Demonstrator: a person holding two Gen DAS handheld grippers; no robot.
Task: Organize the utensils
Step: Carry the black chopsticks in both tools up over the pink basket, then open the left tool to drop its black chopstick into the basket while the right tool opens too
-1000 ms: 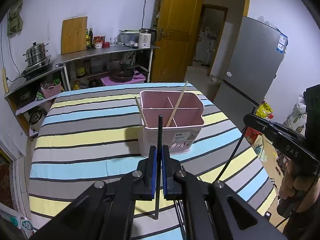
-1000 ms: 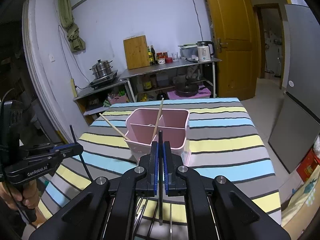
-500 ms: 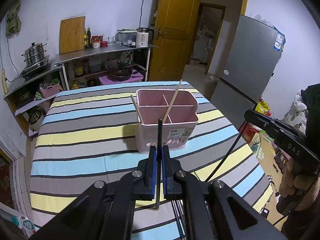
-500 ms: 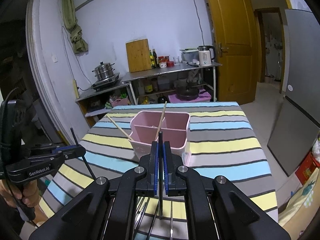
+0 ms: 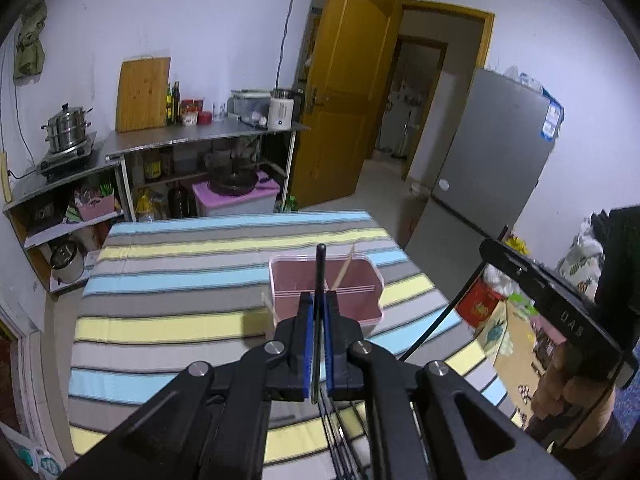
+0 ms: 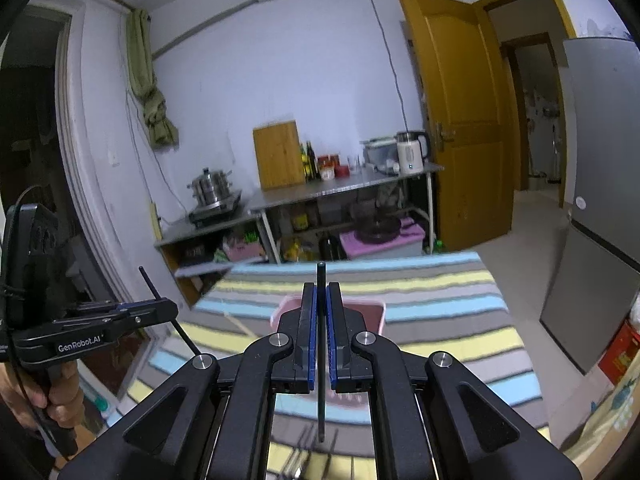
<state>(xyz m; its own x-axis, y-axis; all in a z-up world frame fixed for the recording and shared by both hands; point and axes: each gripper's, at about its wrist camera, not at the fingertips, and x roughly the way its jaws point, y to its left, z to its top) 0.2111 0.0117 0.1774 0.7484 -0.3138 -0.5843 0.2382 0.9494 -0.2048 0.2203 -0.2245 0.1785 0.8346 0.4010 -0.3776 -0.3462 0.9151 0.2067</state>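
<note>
My left gripper (image 5: 316,312) is clamped tight on a black chopstick (image 5: 319,280) that stands nearly upright between the pads, its tip up, its long axis crossing the line of the fingers. My right gripper (image 6: 321,308) pinches a second black stick (image 6: 321,344) the same way, upright. Both grippers tilt downward over the striped table (image 5: 168,272). The pink holder (image 5: 360,304) stands on the table just ahead, with two pale wooden chopsticks (image 5: 345,272) leaning in it.

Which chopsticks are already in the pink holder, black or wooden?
The wooden chopstick leans in the holder; the two black ones are clamped, one in the left gripper, one in the right gripper.
</note>
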